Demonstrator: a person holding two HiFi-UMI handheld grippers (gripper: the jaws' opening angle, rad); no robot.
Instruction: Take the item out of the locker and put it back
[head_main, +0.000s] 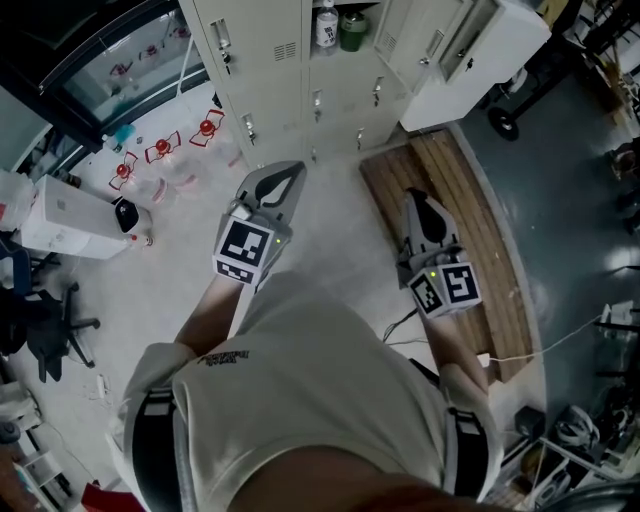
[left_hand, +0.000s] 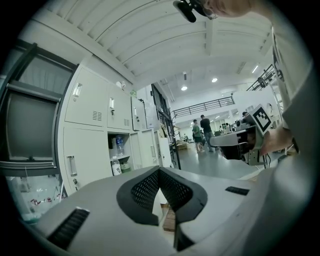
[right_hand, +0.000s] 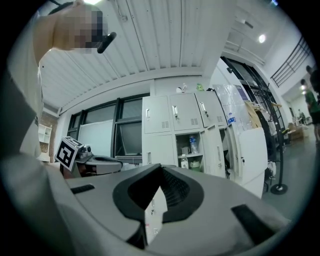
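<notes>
Standing in the locker (head_main: 268, 70) are a white-labelled bottle (head_main: 326, 25) and green jar (head_main: 353, 31).

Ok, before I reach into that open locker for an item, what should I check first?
1. Locker door open: ok.
2. Items in view inside, a bottle and a green container: ok.
3. Left claw empty: ok.
4. Right claw empty: ok.
5. A claw opened for the grasp: not ok, both are shut.
6. Claws at the locker: not ok, both are short of it.
</notes>
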